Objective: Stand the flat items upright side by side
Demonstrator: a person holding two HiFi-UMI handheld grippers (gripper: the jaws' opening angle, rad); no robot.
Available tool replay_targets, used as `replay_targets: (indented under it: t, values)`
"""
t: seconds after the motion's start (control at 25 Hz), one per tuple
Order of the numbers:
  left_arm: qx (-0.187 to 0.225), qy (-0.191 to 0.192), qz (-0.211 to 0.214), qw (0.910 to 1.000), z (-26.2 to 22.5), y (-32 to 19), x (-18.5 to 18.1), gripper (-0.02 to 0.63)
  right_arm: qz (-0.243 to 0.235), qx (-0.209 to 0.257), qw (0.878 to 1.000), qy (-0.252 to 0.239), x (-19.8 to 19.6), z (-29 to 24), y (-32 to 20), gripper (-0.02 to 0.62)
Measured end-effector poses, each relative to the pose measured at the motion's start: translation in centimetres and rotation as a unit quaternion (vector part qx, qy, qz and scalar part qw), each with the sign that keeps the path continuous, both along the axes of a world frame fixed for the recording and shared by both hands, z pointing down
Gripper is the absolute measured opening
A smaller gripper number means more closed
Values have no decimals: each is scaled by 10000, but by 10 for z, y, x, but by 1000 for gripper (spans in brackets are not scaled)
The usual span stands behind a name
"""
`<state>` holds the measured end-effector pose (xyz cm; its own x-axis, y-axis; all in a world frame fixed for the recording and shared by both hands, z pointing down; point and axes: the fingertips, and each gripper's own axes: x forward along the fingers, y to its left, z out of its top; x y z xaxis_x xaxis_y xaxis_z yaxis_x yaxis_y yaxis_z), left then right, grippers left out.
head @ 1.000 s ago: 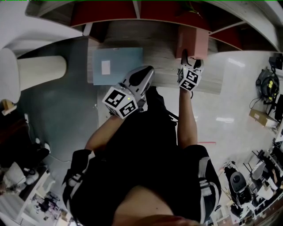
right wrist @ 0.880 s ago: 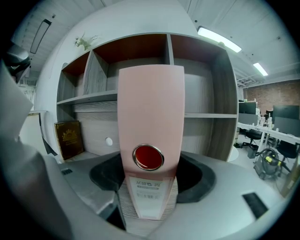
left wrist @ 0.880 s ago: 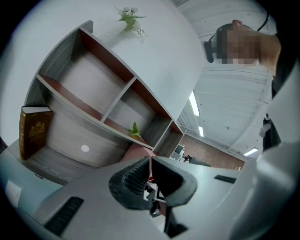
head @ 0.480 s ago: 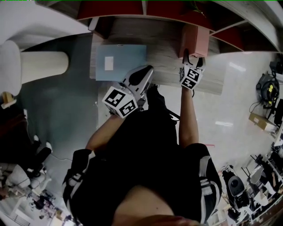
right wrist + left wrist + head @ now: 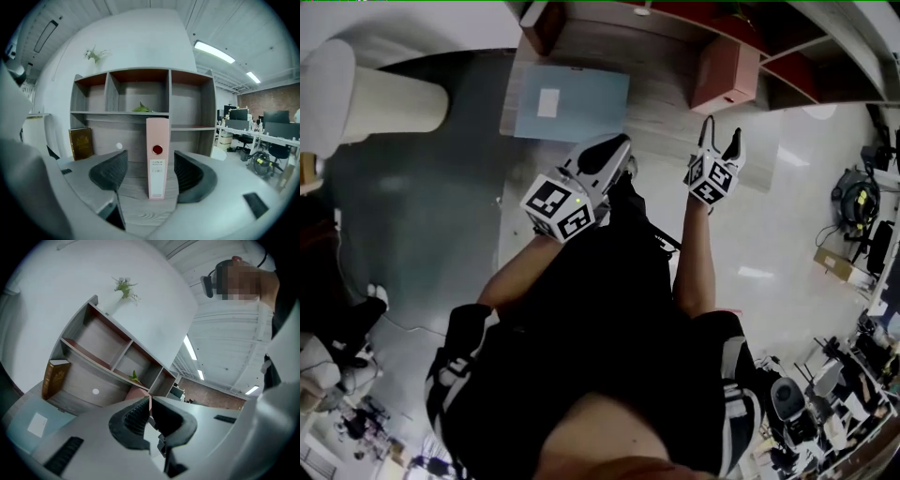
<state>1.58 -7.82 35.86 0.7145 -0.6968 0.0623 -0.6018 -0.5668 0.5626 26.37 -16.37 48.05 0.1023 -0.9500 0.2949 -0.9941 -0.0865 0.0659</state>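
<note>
The pink binder (image 5: pixel 157 157) stands upright on the tabletop (image 5: pixel 661 112), toward its right end, with its spine facing the front edge and its back close to the shelf unit (image 5: pixel 119 112) along the rear edge. A short strip of bare wood shows between the binder and the tabletop's right edge.

The right gripper (image 5: pixel 722 131) is over the front edge, directly in front of the binder. Its jaws are spread wide and hold nothing. In the right gripper view the binder lines up with the gap between the pads but sits beyond them, apart from both.

The blue folder (image 5: pixel 591 108) lies flat toward the left end of the tabletop, with a white label (image 5: pixel 548 101) facing up. Its left side runs just inside the tabletop's left edge, and its near side is close to the front edge. Between the folder's right side and the binder is a broad stretch of bare wood from the shelf unit to the front edge.

The left gripper (image 5: pixel 617 145) is near the front edge, just beside the folder's near right corner. Its jaws are closed together on nothing, and it is tilted well to one side.

A brown book (image 5: pixel 80 144) stands upright at the back left, against the foot of the shelf unit, well apart from the binder.
</note>
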Motion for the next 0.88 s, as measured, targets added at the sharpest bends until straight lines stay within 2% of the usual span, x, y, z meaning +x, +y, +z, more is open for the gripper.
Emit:
replay_targets:
  t: [0.08,0.16,0.28,0.36,0.4,0.56,0.88]
  values:
    - [-2,33,5,10000,1,19,-9,34,-68,105,9999,-70,-12,-13,24,313]
    - [-20,69,22,10000,3,37,-17,34,-155,168,9995,-234,-25,-21,49,268]
    - [-52,28,19,10000,9,63,-28,34,-326,128,9975,-607,-44,-26,82,169]
    - [-65,-58,16,10000,13,79,-37,34,-496,88,9961,-720,-61,-29,100,66]
    - [-68,-92,25,9999,15,87,-41,34,-594,71,9954,-754,-70,-32,108,46]
    - [39,-252,-68,9997,17,113,-52,34,-1043,-36,9903,-913,-102,-37,134,26]
    - [218,-775,-712,9942,21,135,-72,34,-1913,-321,9754,-1046,-150,-39,160,25]
